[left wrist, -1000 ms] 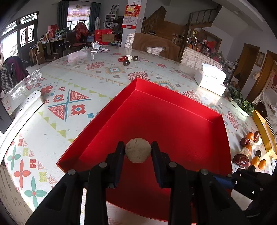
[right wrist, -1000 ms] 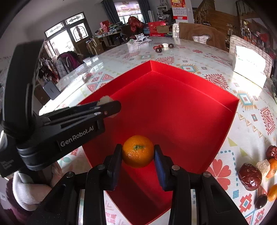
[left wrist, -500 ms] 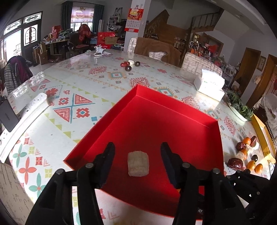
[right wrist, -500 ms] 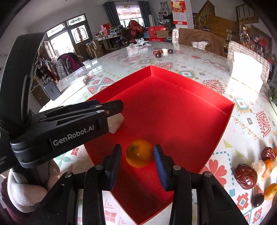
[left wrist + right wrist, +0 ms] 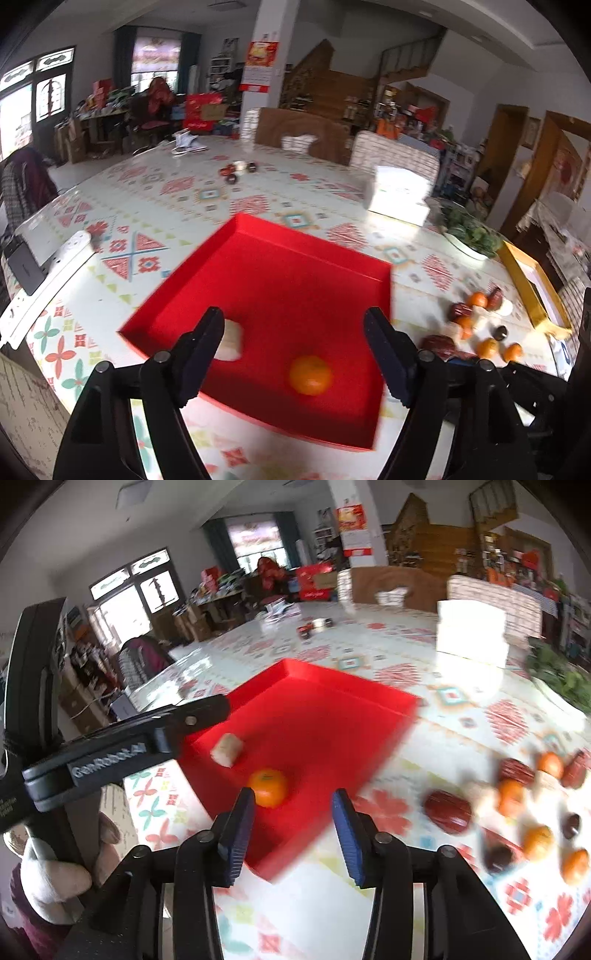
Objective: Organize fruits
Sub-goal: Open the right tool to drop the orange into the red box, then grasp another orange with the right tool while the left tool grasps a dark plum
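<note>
The left gripper [image 5: 294, 325] is standing wide, its jaws having just been opening, with nothing pinched between them. Just past its left finger, partly hidden behind that finger's tip, a pale beige chunk [image 5: 231, 339] is lying on the floor of the red tray [image 5: 306, 258]. Nearer the right finger, an orange [image 5: 309, 374] is sitting loose on the tray floor, touching neither finger.

The right gripper [image 5: 293, 801] is also spread, its jaws having just been opening, and it is gripping nothing. The orange [image 5: 269, 787] is resting just ahead of its left finger, outside the gap. Slightly farther on and to the left, the beige chunk [image 5: 227, 750] is lying apart from the orange, near the tray's [image 5: 332, 716] left wall. The left gripper's arm [image 5: 122, 738] is reaching in from the left, its tip hanging over that wall, with a gloved hand [image 5: 55, 878] holding its handle below.

Off to the right of both tools, on the patterned tablecloth [image 5: 461, 716], a loose cluster of small oranges and dark red fruits [image 5: 517, 805] is waiting outside the tray. Farther beyond, a white box [image 5: 471, 631] is sitting on the table, and a few small items [image 5: 238, 170] are lying at the far end.
</note>
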`<state>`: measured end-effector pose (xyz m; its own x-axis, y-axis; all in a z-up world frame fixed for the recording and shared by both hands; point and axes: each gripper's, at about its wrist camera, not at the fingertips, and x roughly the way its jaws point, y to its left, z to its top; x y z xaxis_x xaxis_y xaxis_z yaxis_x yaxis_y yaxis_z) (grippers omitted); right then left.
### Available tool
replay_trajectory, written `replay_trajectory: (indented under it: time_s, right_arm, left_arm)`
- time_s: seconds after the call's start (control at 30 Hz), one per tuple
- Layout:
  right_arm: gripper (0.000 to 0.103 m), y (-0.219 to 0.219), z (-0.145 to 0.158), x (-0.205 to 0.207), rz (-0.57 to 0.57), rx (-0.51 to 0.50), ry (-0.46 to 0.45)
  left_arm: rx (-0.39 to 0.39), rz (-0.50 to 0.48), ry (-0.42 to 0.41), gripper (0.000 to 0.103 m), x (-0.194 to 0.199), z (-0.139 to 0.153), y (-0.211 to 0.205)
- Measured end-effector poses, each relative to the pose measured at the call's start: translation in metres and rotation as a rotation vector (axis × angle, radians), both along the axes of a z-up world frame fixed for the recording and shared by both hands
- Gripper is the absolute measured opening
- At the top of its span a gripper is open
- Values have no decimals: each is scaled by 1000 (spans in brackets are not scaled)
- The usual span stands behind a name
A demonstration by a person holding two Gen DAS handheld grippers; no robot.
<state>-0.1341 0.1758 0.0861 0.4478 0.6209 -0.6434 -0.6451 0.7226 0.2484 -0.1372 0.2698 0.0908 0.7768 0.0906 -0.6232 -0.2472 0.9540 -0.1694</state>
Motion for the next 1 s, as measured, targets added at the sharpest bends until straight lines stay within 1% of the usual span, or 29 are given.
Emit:
replay_trajectory:
  time_s: [0.13,0.23,0.27,0.37,0.47,0.57,0.67,0.83,0.9,1.0]
  right_arm:
    - [48,-51,1,0,-86,-3,-16]
    - [48,-99,0,5,-180,3,-13]
    - [48,-120,-2,8,-223,4,-8]
    - [48,-161,-6,11,-315,7,9]
    - [48,-197,-10,16,-389,12,20]
    - [48,-224,-14,20,-438,23,36]
    - [48,-239,-19,24,-458,33,52]
    - [48,-247,-28,32,-453,39,77]
    - [48,-247,-30,34,-447,45,81]
    - [48,-244,-33,37,-441,47,86]
  left_arm:
    - [14,-61,-1,78,3,4,-32]
    - [15,-113,5,78,8,2,-55]
    - [14,-131,9,78,10,0,-63]
    - [8,-180,34,78,18,-8,-85]
    - [-2,-251,62,78,26,-18,-110]
    - [7,-322,78,78,32,-25,-135]
    - [20,-398,90,78,37,-32,-160]
    - [61,-518,89,78,42,-42,-193]
    - [89,-541,99,78,49,-48,-206]
    - [112,-548,111,76,61,-54,-213]
